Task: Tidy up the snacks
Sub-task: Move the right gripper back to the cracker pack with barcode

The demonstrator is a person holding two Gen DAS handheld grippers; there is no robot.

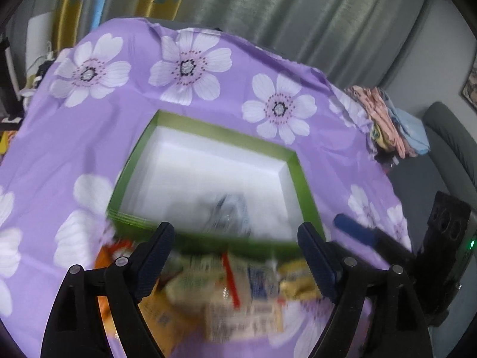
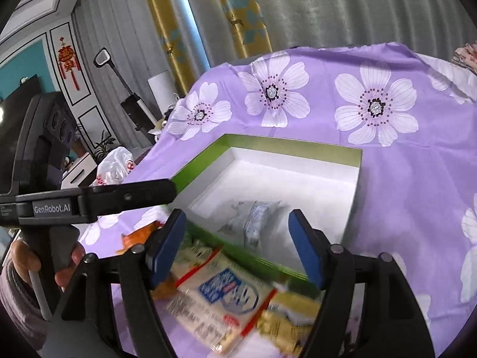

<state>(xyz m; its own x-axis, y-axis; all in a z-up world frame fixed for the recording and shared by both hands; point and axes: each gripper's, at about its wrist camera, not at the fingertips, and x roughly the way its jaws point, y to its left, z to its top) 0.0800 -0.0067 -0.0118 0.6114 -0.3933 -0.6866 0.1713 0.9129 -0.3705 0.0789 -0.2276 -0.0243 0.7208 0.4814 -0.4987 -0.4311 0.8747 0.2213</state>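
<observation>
A green box (image 1: 301, 179) (image 2: 193, 173) with a white inside lies open on the purple flowered cloth. One silvery packet (image 1: 229, 211) (image 2: 256, 220) rests near the box's front wall. In front of the box is a blurred heap of snack packets: a white-and-blue one with red trim (image 2: 226, 295) (image 1: 238, 295), an orange one (image 1: 104, 256) (image 2: 137, 235) and a yellow one (image 1: 295, 280) (image 2: 286, 313). My left gripper (image 1: 235, 229) hangs open above the heap, nothing between its fingers. My right gripper (image 2: 237, 214) is open too, over the heap and the box's front edge.
The purple cloth (image 1: 119, 137) covers the whole table and drops off at its edges. Folded clothes (image 1: 387, 119) lie at the far right corner, beside a grey sofa (image 1: 447, 137). A white plastic bag (image 2: 116, 167) sits past the left edge. Curtains hang behind.
</observation>
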